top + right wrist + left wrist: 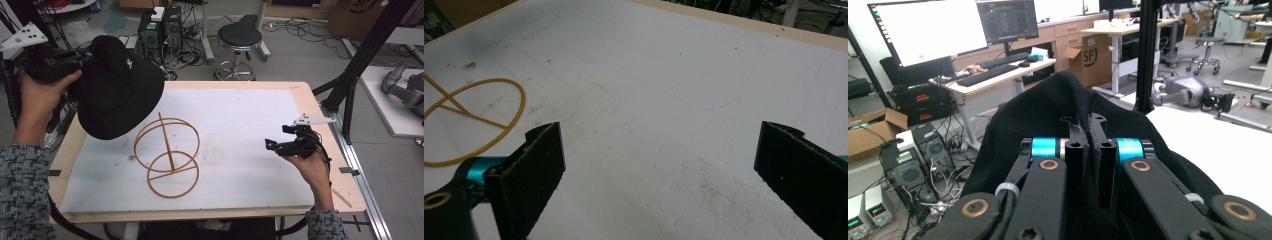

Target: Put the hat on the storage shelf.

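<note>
A black bucket hat (117,87) hangs in the air over the table's far left corner, held by my left gripper (75,57), which is shut on its fabric. In the left gripper view the jaws stand pressed together on the hat (1048,107). A wooden hat stand (167,155) of two rings and a thin post rests on the white mat, just right of and below the hat. My right gripper (272,145) hovers low at the mat's right side, open, with nothing between its fingers (541,170). Part of the stand's base ring (479,120) shows to its left.
The white mat (240,115) covers a wooden table (305,95). A black frame post (360,55) rises at the right edge. Beyond the far edge stand a black stool (239,37) and computer cases (160,27) with cables on the floor.
</note>
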`<state>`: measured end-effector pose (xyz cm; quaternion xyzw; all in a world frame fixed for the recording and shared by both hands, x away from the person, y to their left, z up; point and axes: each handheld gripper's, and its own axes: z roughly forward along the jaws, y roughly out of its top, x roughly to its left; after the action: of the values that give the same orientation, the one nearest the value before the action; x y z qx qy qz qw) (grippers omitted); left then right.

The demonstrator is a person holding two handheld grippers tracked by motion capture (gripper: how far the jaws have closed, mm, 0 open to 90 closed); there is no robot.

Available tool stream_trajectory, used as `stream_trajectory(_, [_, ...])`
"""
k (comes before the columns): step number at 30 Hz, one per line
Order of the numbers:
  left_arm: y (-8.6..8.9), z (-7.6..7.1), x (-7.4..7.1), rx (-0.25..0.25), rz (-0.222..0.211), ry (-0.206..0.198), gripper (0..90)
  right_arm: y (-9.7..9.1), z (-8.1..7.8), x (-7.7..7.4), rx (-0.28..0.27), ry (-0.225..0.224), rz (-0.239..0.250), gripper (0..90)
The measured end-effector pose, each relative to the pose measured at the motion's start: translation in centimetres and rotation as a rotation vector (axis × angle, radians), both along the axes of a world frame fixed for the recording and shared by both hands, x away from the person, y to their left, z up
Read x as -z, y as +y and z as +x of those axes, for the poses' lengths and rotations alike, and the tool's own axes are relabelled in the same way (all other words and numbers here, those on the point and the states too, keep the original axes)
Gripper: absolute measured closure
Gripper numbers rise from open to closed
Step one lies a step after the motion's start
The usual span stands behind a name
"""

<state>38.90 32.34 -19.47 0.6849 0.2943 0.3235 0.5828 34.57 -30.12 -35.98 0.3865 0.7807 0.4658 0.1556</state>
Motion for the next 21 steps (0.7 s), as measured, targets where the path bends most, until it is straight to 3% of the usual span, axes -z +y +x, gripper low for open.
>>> stream_trajectory(4, [0.8, -0.3, -0.8, 0.029, -0.05, -0.006, 87.1, 0.0, -0.1, 0.0, 0.002, 0.005, 0.001, 5.9])
stream_trajectory(8, [1.1, -0.7, -1.4, 0.044, -0.072, -0.011, 87.1, 0.0, 0.0, 0.0, 0.003, 0.002, 0.001, 5.8])
stream_trajectory(15, [1.2, -1.3, -2.5, 0.079, -0.09, -0.028, 87.1, 0.0, -0.1, -0.1, 0.003, 0.004, 0.004, 5.9])
stream_trajectory(21, [1.3, -1.6, -2.8, 0.149, -0.112, -0.034, 87.0, 0.0, 0.0, -0.1, -0.002, -0.001, 0.005, 5.8])
